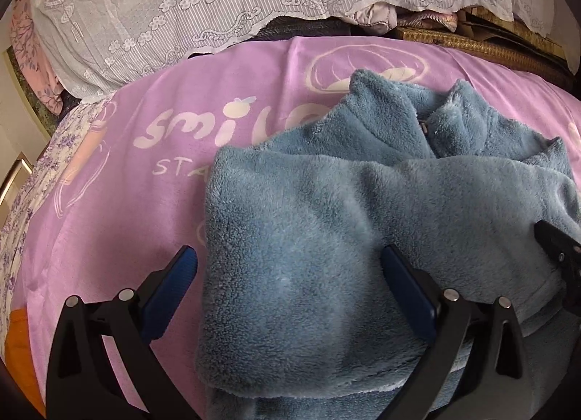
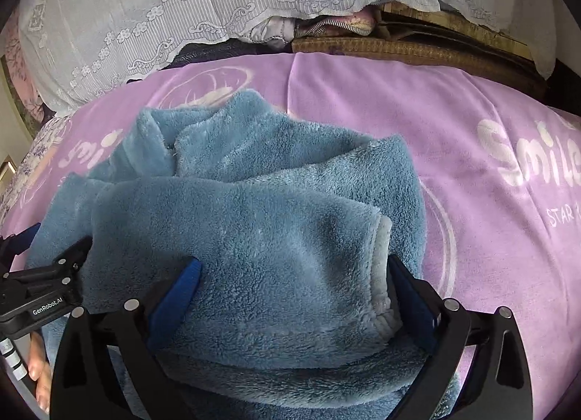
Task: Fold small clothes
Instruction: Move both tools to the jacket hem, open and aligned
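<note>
The fleece top's (image 1: 326,231) lower hem runs past the bottom edge.

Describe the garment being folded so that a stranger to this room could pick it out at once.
Start at the purple bedsheet printed with white "smile" lettering. On it lies the blue fleece jacket, sleeves folded across. It is the only fluffy blue item, unlike the white lace cloth behind.

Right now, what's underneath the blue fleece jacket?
The blue fleece jacket lies folded on a purple bedsheet printed with white "smile" lettering and a round white drawing. The jacket covers part of that print. Whether anything else sits beneath it cannot be seen.
</note>
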{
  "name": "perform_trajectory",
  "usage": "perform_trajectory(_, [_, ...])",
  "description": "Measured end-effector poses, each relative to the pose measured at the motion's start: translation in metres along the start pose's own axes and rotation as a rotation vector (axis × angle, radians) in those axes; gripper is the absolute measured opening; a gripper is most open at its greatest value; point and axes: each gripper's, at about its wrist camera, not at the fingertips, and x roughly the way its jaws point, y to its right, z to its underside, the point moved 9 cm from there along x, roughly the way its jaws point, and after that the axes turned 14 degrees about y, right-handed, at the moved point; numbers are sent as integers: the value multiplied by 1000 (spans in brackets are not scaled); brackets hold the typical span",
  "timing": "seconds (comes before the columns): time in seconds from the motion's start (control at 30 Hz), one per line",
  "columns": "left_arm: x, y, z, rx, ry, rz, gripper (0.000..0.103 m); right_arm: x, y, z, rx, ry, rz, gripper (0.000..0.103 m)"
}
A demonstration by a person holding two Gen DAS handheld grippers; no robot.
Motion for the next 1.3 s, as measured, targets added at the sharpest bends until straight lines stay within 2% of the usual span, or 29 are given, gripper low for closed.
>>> perform_trajectory(0.13, [-2,-1,0,-9,6,6,98,0,0,0,1,0,-1,100])
perform_trajectory(0.23, [-13,-5,5,-39,-5,38,98,-7,2,-2,22,14,-19,99])
perform_trajectory(0.3, [-32,-10,17,-87,-20,100,98,-29,7,-5,71,54,-51,100])
perform_trajectory(0.4, [-62,-19,43,-117,-33,155,98,-72,11,-6,104,126,-103,100])
perform_trajectory(0.6, [-102,-28,105,-107,-115,181,99,-145,37,35,100,170,-99,100])
perform_trajectory(0.67, [-120,-31,117,-119,-119,200,98,-165,55,54,126,165,-80,100])
perform_trajectory(0.73, [-137,-32,132,-144,-137,261,98,-180,68,66,143,159,-86,100])
perform_trajectory(0.83, [-163,-31,152,-158,-153,348,98,-203,82,90,147,155,-120,100])
perform_trajectory(0.97, [-180,-28,163,-161,-151,429,98,-214,88,128,171,85,-180,100])
perform_trajectory(1.1, [-179,-18,160,-176,-157,503,98,-212,82,131,182,73,-223,99])
perform_trajectory(1.3, [-181,-16,159,-215,-167,585,95,-208,74,140,192,19,-272,91])
